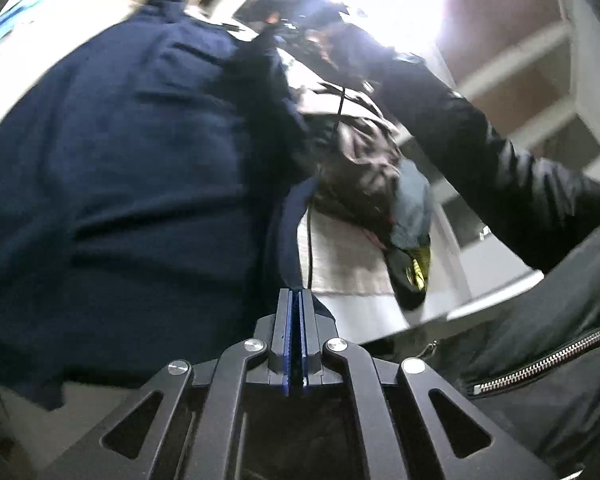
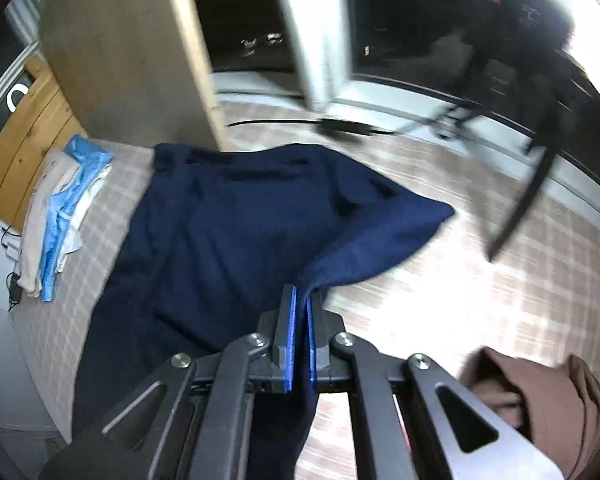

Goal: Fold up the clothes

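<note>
The navy garment [image 2: 228, 224] lies spread on the checked bed [image 2: 440, 288], running from the right gripper [image 2: 301, 300] toward the frame's upper left, both grippers' fingers clamped on its near edge (left gripper [image 1: 295, 300] likewise pinching cloth).

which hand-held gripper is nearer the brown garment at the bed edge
Right. The right hand-held gripper, shut on the navy garment, has the brown garment just beside its frame. The left hand-held gripper shows no brown garment in its view.
</note>
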Motion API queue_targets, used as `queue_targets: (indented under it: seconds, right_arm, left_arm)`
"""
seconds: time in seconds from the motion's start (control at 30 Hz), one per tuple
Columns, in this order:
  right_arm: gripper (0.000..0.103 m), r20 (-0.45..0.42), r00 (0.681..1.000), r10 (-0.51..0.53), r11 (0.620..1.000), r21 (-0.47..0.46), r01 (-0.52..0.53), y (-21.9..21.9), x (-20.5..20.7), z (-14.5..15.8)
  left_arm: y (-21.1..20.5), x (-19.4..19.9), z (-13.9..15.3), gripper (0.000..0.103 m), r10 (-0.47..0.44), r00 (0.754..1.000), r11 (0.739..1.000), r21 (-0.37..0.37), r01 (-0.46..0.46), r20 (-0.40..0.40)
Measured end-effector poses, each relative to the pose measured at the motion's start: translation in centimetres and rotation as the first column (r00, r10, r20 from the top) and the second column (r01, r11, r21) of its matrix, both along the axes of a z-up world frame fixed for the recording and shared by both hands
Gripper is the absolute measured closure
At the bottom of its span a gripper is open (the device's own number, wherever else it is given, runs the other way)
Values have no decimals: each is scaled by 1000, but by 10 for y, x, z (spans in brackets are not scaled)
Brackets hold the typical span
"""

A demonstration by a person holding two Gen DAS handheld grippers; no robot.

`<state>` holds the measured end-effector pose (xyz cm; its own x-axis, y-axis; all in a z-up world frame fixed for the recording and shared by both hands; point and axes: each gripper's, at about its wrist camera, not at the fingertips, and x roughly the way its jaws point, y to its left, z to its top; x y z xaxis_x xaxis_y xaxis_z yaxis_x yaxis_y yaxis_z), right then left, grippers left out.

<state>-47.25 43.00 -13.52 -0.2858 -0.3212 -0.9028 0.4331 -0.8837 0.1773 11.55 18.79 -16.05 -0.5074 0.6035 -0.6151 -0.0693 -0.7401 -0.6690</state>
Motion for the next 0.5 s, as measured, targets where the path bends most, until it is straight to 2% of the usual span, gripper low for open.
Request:
queue_targets:
  seconds: [0.13, 0.27, 0.4, 0.5]
  right_arm:
    - [98, -10, 999, 53, 996, 66, -52, -54, -4, -12]
    - [98, -17, 997, 74, 984, 161, -71, -94, -10, -41]
    - [98, 16, 996, 84, 972, 217, -86, -108, -15, -68]
    - [98, -19, 995, 93, 974, 211, -87, -109, -10, -61]
  left_arm:
    - [-25, 8, -7, 101, 78, 997, 997, -24, -78, 12]
    - [-41, 12, -26, 101, 128, 990, 991, -50, -125, 58]
    - [-49, 15, -35, 101, 162, 983, 986, -64, -157, 81]
    - [-51, 23, -18, 101, 185, 981, 982, -37, -184, 48]
